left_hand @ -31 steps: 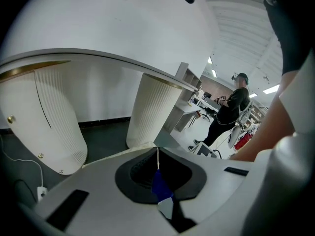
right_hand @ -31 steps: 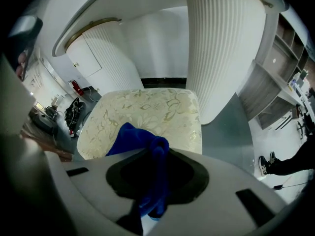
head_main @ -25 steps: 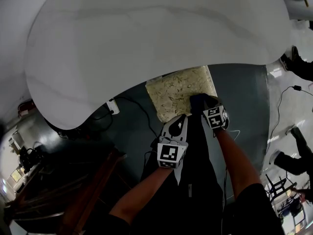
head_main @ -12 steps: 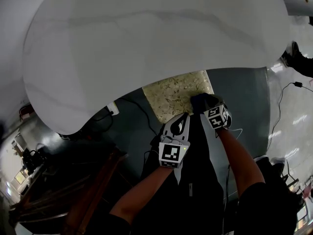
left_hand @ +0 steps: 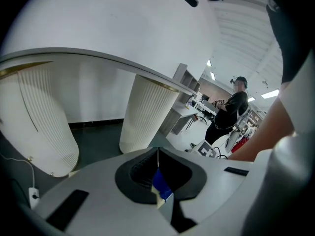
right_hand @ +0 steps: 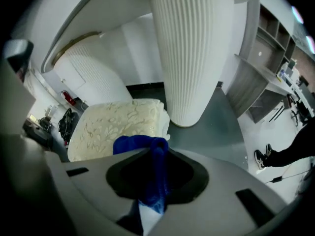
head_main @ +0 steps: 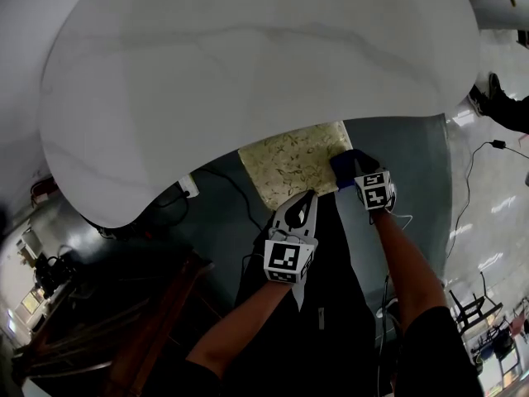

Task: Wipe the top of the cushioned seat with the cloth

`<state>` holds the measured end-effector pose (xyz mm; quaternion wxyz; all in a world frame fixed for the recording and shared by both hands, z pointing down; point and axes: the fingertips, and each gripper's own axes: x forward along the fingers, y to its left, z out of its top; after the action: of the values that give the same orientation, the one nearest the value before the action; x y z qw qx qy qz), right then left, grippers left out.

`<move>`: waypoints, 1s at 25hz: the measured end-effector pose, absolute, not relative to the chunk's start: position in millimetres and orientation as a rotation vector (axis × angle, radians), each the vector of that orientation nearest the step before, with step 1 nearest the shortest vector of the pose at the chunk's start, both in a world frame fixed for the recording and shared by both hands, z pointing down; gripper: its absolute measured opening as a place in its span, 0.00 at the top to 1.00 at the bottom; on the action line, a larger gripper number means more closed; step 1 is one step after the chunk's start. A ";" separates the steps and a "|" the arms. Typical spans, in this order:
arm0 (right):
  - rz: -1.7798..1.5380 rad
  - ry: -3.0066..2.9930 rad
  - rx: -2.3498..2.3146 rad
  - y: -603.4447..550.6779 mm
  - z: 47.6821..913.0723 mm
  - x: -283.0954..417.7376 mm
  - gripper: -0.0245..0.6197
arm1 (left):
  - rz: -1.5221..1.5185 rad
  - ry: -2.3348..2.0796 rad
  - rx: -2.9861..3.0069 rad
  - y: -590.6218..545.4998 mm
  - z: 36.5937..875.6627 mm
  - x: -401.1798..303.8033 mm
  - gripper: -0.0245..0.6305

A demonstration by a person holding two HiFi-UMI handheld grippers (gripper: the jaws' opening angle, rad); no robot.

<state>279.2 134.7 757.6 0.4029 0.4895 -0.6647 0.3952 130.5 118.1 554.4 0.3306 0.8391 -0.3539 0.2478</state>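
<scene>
Right gripper [right_hand: 156, 154]: you are clamping its jaws tight on a blue cloth [right_hand: 153, 178]. The cloth is filling the gap between them, bunching up over the tips and hanging down below. In the head view, this gripper [head_main: 374, 190] is sitting at the right near corner of the cushioned seat [head_main: 289, 160], with the cloth [head_main: 345, 165] lying over that edge. No view is showing whether the cloth is pressing on the fabric or hanging just above it.

Left gripper [left_hand: 158, 154]: you are holding its jaws closed, meeting along a thin seam. A small blue patch is showing low in that seam; what it is cannot be made out. In the head view, this gripper [head_main: 302, 209] is pointing towards the seat's near edge, close to it, left of the other tool and apart from it.

Seat: its cream top, patterned with leaves, is facing up. In the right gripper view, the seat [right_hand: 115, 124] is lying just beyond the jaws, beside a ribbed white pedestal [right_hand: 192, 48]. Its far part is sitting under the overhang of a large white tabletop [head_main: 248, 73]. The floor [head_main: 405, 164] round it is dark grey.

A standing person [left_hand: 230, 113] is showing in the background of the left gripper view.
</scene>
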 end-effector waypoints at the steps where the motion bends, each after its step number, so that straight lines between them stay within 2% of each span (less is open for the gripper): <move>1: 0.998 -1.691 1.265 128.5 752.5 280.7 0.81 | 0.627 -0.933 2.193 115.6 551.9 128.5 0.93; 8: 0.922 -1.773 1.410 99.7 678.7 278.4 0.81 | 0.569 -0.924 2.257 111.2 520.8 115.5 0.93; 14: 0.807 -1.909 1.613 98.5 545.7 264.0 0.82 | 0.579 -0.889 2.361 117.8 461.3 99.2 0.93; 25: 0.644 -2.120 1.871 90.3 301.3 173.2 0.82 | 0.446 -1.026 2.465 88.6 313.2 32.5 0.93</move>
<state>173.2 90.3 301.3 0.1206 0.6405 -0.7257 0.2204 32.5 88.6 313.2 0.2157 0.8892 -0.3700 0.1608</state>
